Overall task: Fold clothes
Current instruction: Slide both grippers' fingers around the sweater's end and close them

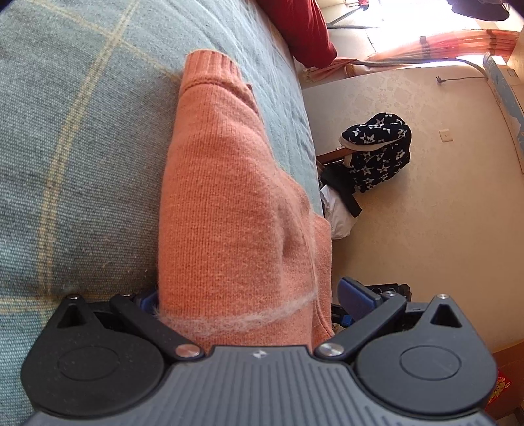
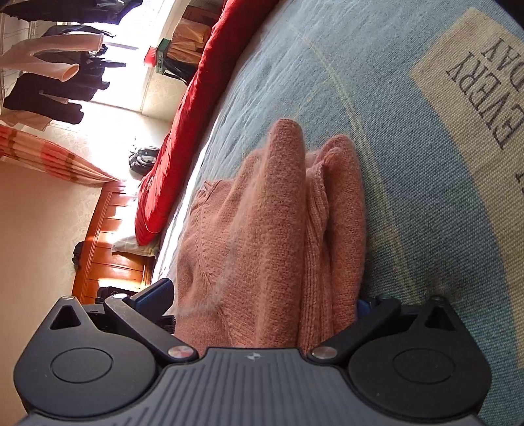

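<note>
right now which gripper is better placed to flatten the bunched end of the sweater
Right. The right gripper straddles the bunched, layered folds of the orange sweater; the left gripper straddles a smoother, flatter stretch.

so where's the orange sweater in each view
Left wrist: the orange sweater fills the centre, running from the left tool up to its ribbed cuff near the top.
Right wrist: the sweater sits centre, bunched in folds between the fingers of the right tool.
Shared landmark: the blue-grey bedspread under it; the red quilt at the bed's edge also shows in both.
</note>
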Available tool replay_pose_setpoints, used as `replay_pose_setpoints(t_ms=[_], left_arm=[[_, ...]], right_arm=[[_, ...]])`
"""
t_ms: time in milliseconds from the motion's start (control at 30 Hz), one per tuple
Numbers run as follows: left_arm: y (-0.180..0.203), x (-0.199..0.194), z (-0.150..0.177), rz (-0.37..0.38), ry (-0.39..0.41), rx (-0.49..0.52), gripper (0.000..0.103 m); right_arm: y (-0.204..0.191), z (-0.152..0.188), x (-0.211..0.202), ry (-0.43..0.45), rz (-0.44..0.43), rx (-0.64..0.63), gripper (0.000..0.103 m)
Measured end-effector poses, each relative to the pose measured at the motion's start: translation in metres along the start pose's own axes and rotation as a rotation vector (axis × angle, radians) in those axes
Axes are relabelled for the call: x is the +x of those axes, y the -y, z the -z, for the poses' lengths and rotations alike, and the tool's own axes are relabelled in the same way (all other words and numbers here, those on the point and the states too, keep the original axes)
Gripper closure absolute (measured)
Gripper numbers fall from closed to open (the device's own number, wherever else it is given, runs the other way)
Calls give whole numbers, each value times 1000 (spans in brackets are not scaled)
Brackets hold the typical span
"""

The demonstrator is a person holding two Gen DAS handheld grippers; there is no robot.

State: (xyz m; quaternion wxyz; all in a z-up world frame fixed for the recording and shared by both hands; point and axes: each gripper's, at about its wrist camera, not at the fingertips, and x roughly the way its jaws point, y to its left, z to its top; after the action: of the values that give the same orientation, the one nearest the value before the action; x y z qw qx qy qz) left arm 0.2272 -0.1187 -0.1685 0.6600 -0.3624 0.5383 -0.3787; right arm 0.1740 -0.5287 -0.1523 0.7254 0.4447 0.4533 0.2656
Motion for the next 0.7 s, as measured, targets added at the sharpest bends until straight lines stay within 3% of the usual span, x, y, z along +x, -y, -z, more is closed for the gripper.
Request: replay_pose_setpoints(t_ms=[133, 333, 533, 700], left_arm=[[0, 0, 3, 10, 16, 19, 1], [7, 7, -2, -21, 19, 23, 1], [4, -1, 0, 25, 36, 48, 1], [11, -2, 2, -5, 54, 49, 1]], right_arm=[[-3, 10, -6, -76, 4, -30, 0], [1, 0, 1, -66, -34, -33, 0], [3, 5, -4, -41, -50, -55, 0], [-3, 9, -4, -11, -15, -59, 0]])
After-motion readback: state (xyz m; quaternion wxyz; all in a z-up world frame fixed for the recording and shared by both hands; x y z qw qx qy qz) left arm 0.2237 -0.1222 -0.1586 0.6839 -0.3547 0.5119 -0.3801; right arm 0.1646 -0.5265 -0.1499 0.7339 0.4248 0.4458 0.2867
